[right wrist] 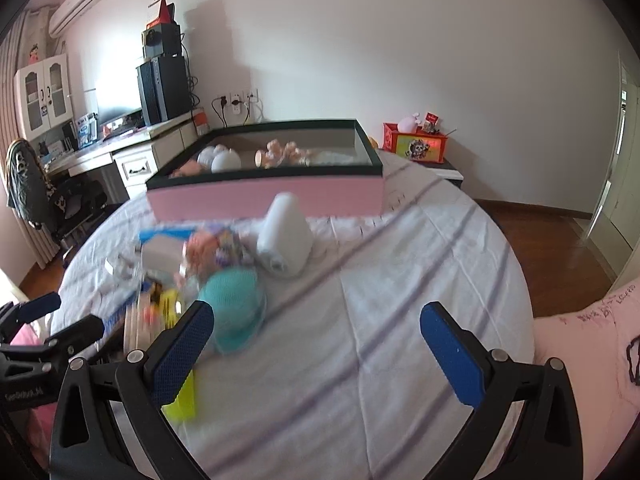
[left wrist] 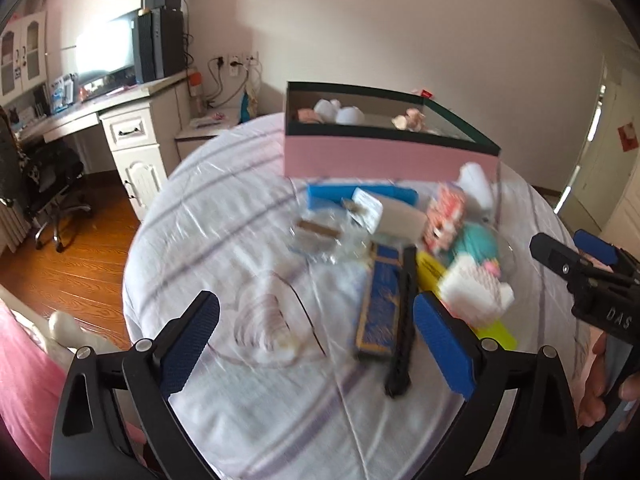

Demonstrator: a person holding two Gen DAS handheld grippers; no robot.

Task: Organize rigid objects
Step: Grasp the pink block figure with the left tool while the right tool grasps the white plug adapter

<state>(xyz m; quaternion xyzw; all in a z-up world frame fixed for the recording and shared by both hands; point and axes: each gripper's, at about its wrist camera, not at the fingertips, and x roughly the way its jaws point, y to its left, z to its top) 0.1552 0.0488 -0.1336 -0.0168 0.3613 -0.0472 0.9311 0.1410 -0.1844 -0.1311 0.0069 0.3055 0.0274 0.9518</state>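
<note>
A pink box with a dark green rim stands on the bed and holds several soft toys. In front of it lies a blurred pile: a blue patterned box, a black bar, a teal round object, a white cylinder, a blue flat box, a yellow item. My left gripper is open and empty, hovering over the sheet near the blue patterned box. My right gripper is open and empty, right of the teal object.
The bed has a white striped sheet. A desk with monitor and computer tower and an office chair stand at left. A red box sits on a nightstand behind. A pink pillow lies at right. Wood floor surrounds the bed.
</note>
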